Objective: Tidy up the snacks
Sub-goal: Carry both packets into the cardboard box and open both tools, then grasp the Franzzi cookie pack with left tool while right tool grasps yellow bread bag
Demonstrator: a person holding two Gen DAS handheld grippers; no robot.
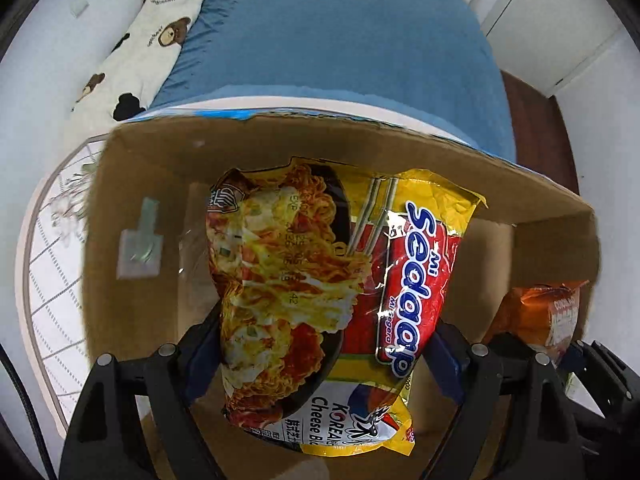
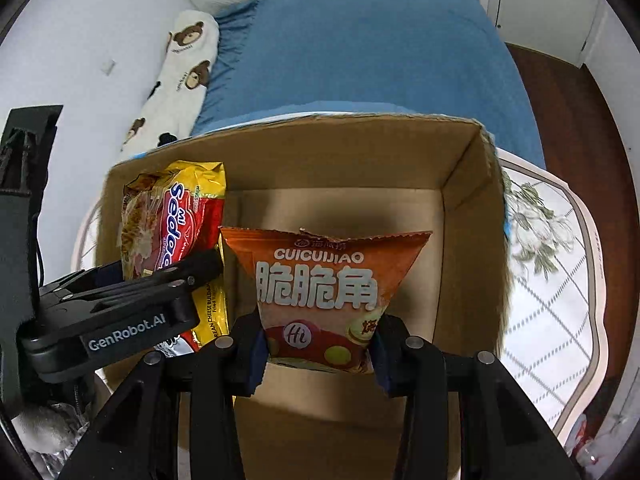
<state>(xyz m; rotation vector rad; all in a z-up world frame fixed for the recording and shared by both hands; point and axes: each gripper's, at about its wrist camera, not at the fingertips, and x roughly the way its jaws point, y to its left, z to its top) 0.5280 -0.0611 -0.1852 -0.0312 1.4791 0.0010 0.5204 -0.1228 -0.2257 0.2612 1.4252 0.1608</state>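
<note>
My left gripper (image 1: 320, 356) is shut on a yellow and red Mi Sedaap noodle packet (image 1: 320, 280) and holds it inside an open cardboard box (image 1: 304, 140). My right gripper (image 2: 318, 350) is shut on an orange Cuicuijiao snack bag (image 2: 320, 288) and holds it in the same box (image 2: 464, 200), to the right of the noodle packet (image 2: 172, 224). The left gripper (image 2: 120, 300) shows at the left of the right wrist view. The orange bag (image 1: 544, 316) shows at the right edge of the left wrist view.
The box stands on a round white table (image 2: 560, 300) with a grid and leaf pattern. Behind it is a bed with a blue sheet (image 1: 340, 40) and a bear-print pillow (image 1: 160, 28). A white label (image 1: 138, 252) sticks on the box's left wall.
</note>
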